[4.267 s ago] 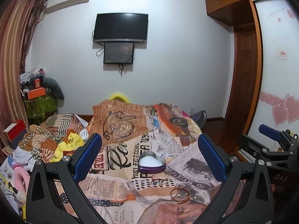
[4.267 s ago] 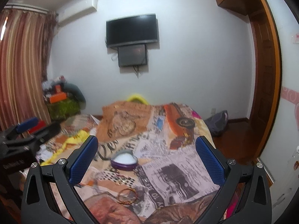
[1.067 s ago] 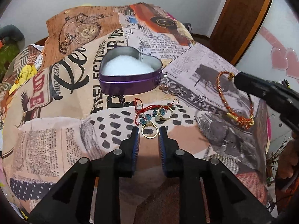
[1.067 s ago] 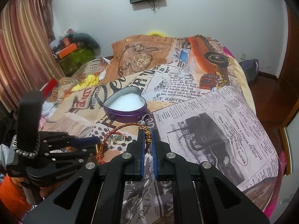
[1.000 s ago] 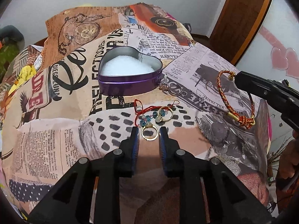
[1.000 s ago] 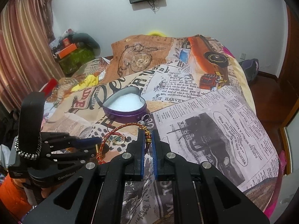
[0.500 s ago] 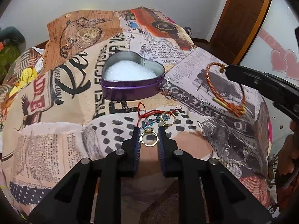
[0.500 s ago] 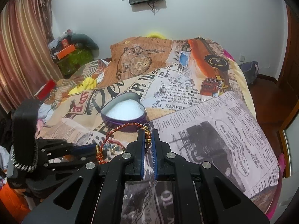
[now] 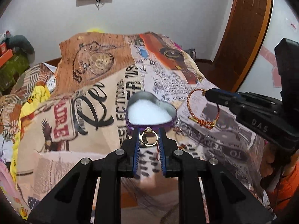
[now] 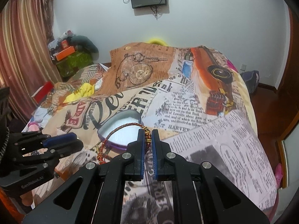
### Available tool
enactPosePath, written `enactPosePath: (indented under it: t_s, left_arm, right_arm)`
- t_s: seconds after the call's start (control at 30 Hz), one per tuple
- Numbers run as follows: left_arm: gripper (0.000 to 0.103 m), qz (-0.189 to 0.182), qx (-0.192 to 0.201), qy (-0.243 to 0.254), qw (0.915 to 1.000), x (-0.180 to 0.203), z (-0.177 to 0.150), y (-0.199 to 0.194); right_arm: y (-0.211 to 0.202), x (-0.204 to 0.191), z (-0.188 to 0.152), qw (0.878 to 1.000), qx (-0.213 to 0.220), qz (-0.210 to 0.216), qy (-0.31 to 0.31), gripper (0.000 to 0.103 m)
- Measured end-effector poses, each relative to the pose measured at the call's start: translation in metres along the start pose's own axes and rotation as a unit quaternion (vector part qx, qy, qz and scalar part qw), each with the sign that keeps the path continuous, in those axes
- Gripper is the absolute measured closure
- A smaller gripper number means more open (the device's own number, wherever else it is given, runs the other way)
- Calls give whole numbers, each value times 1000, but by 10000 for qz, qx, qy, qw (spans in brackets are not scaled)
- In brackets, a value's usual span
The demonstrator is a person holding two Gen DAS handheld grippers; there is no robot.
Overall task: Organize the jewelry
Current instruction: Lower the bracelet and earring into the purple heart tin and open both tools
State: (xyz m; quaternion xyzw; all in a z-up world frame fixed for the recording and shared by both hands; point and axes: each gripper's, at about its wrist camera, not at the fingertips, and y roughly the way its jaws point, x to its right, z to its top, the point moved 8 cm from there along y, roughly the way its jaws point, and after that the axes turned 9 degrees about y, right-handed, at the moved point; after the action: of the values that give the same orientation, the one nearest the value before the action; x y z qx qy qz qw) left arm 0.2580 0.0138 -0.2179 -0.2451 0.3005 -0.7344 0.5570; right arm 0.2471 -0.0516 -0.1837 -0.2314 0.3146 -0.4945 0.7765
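A purple heart-shaped tin [image 9: 169,110] with white padding sits on the printed bedspread; it also shows in the right wrist view [image 10: 104,128]. My left gripper [image 9: 149,133] is shut on a gold ring [image 9: 149,139] and holds it lifted just in front of the tin's near edge. My right gripper [image 10: 147,134] is shut on a red and gold cord bracelet [image 10: 115,132], held in the air over the tin's near right side. The bracelet [image 9: 192,100] and right gripper [image 9: 211,94] show in the left wrist view, right of the tin.
The bed has a newspaper-print cover [image 9: 97,97]. Other small jewelry pieces lie on the cover behind my left fingers, mostly hidden. A wooden door [image 9: 243,28] stands at the right. Cluttered boxes and clothes [image 10: 71,56] lie at the left of the bed.
My left gripper has lifted the gold ring off the cover and carried it forward to the tin. My right gripper has carried the bracelet closer, over the tin.
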Motion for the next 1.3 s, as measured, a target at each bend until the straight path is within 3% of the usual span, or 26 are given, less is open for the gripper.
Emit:
enactPosePath:
  t_s: [0.47,0.77,1.3]
  left_arm:
    - [85,101,90,-119,9998,-25,18,22]
    - [85,50,40,-43,10000,-25,22,38]
    - [85,-232,-266,49,9994,-20,20,68]
  right_arm:
    - [34,-12,17,9996,-44,-17,-286,97]
    - [60,-17,15,9974,-340,-6,-639,97]
    - [82,-25,2,9918,-969,389,-737,97]
